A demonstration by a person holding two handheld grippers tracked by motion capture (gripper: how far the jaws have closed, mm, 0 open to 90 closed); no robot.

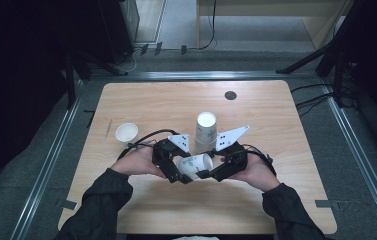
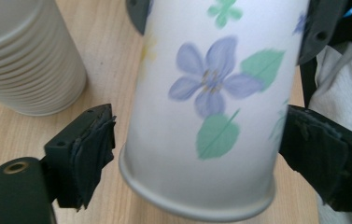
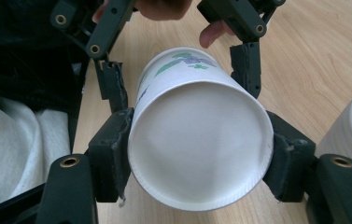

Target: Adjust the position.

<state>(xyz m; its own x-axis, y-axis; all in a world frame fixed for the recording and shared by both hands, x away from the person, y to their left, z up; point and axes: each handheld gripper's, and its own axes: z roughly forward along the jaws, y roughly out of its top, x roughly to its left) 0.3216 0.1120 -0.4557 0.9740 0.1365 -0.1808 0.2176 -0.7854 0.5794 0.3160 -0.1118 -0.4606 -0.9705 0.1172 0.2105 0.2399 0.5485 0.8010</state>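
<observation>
One flowered paper cup (image 1: pixel 196 163) lay on its side just above the wooden table (image 1: pixel 276 125), clamped at its base by the right gripper (image 3: pixel 200 154); the left gripper (image 2: pixel 197 149) flanked it with jaws spread, one pad apart, beside an upturned cup stack (image 1: pixel 206 131) and a small cup (image 1: pixel 126 132)

Cup stack (image 2: pixel 22 56) top cropped off
</observation>
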